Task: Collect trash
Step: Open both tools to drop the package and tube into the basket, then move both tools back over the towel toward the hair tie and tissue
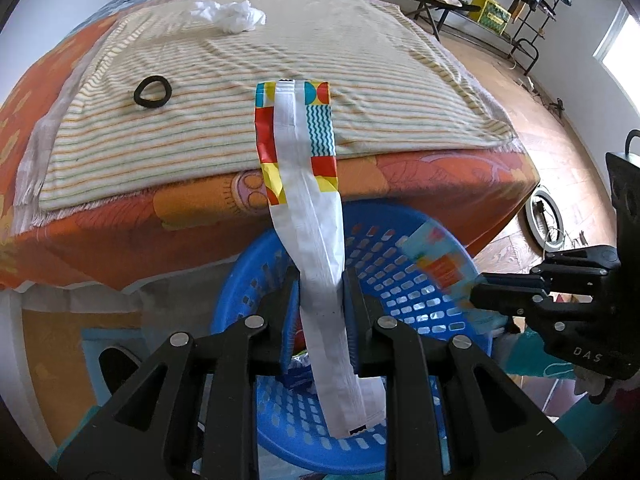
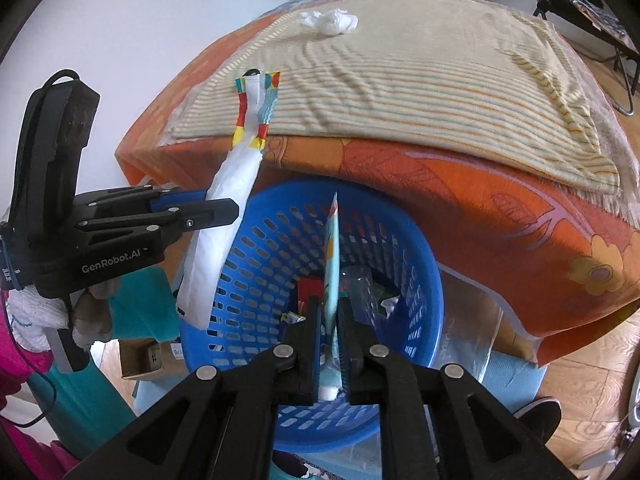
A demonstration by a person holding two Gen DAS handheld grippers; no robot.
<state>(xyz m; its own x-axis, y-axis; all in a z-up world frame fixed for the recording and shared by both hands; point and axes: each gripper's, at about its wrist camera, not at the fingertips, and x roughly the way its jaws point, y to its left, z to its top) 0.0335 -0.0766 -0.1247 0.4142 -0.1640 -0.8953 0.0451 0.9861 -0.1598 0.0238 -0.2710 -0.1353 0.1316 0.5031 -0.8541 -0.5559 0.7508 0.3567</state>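
My left gripper is shut on a long white wrapper with a colourful patterned end, held over the blue perforated basket; it also shows in the right wrist view, with the left gripper at the left. My right gripper is shut on a light-blue colourful wrapper, held edge-on above the basket. In the left wrist view the right gripper holds that wrapper over the basket's right rim. A crumpled white tissue lies far back on the bed.
The bed has an orange floral sheet and a striped towel. A black hair tie lies on the towel. The basket holds several bits of trash. A cardboard box and wooden floor surround the basket.
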